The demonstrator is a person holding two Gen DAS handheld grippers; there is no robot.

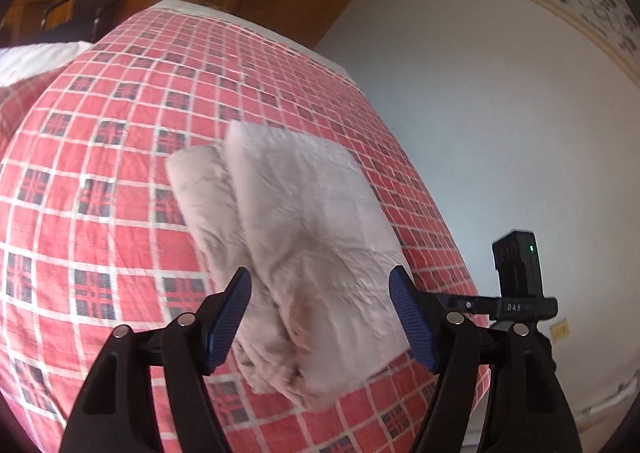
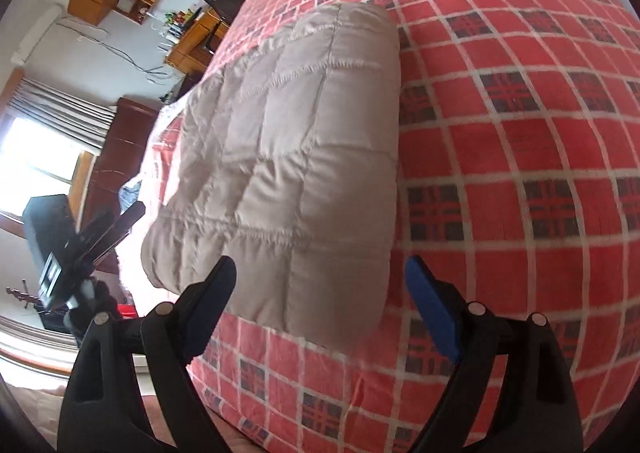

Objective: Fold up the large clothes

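Red checked bed (image 1: 120, 181): folded jacket (image 1: 304, 237) beyond left claw (image 1: 320, 317).

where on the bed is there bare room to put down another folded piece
Bare plaid bedspread lies right of the folded beige quilted garment in the right wrist view, and between it and the white pillow in the left. Crowded only at the garment.

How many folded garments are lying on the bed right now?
1: a beige quilted garment, folded into a bundle on the red plaid bedspread, just ahead of both open tools. Others may lie out of view.
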